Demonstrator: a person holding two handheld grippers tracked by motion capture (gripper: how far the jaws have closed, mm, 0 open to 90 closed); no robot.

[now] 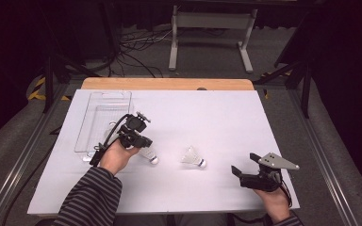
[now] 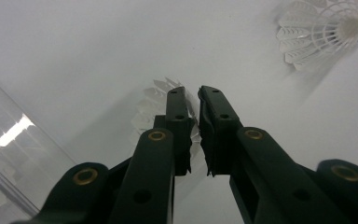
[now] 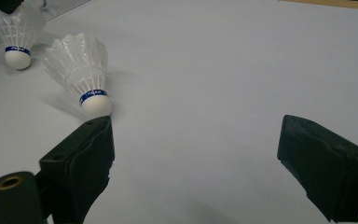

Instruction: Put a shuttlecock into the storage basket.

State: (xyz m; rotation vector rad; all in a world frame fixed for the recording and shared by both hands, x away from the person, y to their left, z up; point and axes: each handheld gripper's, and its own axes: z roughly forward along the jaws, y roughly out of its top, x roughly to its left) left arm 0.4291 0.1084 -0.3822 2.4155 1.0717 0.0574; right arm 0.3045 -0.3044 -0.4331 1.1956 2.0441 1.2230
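Two shuttlecocks on the white tabletop, both toward the near side, well apart from each other. Left shuttlecock lying tilted, cork end toward the near right, just beside the near right corner of one clear box. Right shuttlecock lying free around the middle of the tabletop, cork end also to the near right, nothing touching it.

Two tongs, one in each hand. Left tongs down over the left shuttlecock, almost pressed together and pinching the edge of its feather skirt; from the left gripper view, white feathers behind and between the two black tips. Right tongs at the near right, spread wide, holding nothing, pointed left toward the right shuttlecock but apart from it.

One clear box at the far left, long side running near to far; faint white shape inside, too unclear to name. One wooden strip along the far edge. On the floor beyond, one white stand and a tangle of cables. Bare tabletop between the right tongs and the right shuttlecock.
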